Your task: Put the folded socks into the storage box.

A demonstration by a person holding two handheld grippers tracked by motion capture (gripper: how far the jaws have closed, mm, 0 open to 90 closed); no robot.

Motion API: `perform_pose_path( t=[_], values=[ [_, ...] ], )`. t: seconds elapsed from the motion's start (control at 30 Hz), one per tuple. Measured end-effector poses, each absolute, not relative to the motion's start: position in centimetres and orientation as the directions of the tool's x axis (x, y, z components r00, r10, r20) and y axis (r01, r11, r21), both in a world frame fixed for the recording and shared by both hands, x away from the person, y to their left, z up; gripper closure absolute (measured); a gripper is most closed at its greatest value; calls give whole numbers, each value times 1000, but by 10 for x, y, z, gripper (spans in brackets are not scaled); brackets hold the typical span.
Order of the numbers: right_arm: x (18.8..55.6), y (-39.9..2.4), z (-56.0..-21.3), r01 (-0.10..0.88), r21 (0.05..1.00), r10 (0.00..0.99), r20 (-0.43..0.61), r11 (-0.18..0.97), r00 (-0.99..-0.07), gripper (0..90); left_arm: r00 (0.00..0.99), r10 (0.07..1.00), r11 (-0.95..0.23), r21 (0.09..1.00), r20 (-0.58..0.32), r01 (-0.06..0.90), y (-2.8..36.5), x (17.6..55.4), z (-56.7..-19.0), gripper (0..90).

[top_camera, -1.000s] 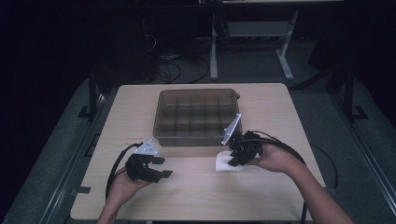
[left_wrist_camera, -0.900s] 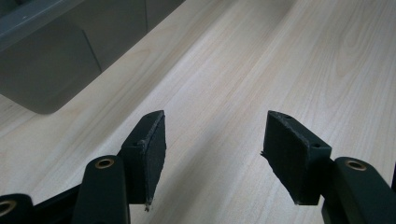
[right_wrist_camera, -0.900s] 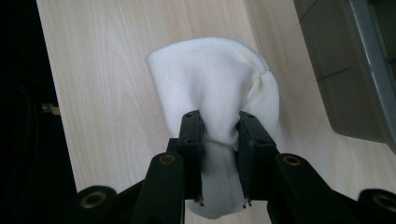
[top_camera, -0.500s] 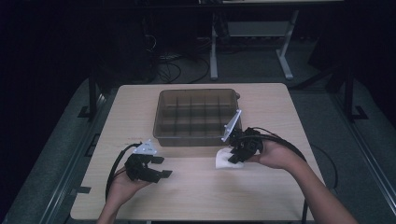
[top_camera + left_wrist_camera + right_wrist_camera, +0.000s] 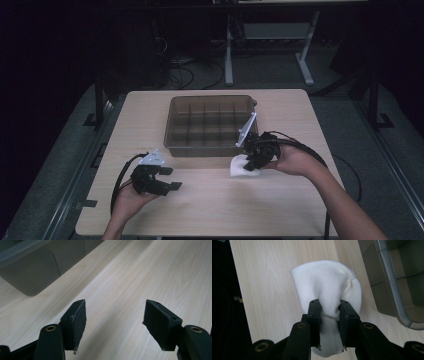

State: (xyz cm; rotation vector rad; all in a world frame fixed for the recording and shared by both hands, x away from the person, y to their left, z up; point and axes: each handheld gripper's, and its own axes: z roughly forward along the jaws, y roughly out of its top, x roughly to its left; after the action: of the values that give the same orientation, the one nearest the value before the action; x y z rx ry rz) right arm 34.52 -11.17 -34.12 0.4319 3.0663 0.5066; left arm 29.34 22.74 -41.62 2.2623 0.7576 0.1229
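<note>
A rolled white cloth [image 5: 240,168] lies on the wooden table [image 5: 225,210] just in front of a grey divided bin [image 5: 172,125]. My right gripper [image 5: 251,161] is shut on it; in the right gripper view the two pads pinch the near end of the cloth [image 5: 324,280] between them, gripper [image 5: 329,308]. My left gripper [image 5: 171,178] rests at the table's front left. Its jaws have just been opening and now stand wide, with nothing but bare wood between them [image 5: 115,322].
The bin's corner [image 5: 30,267] stands ahead and to the left of the left jaws, and its rim [image 5: 387,277] lies close on the right of the cloth. Black cables trail from both grippers. Dark floor and desk legs lie beyond the table.
The left gripper's jaws have spread a little wider. The right gripper keeps its hold on the white cloth in nearly the same spot.
</note>
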Motion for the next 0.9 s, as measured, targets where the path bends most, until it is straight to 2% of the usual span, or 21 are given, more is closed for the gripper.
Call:
perform_pose_path(
  t=[0.9],
  values=[
    [370, -115, -328, 285, 310, 289, 34, 907, -957, 728, 815, 564, -547, 678, -135, 491, 232, 295, -416, 339]
  ],
)
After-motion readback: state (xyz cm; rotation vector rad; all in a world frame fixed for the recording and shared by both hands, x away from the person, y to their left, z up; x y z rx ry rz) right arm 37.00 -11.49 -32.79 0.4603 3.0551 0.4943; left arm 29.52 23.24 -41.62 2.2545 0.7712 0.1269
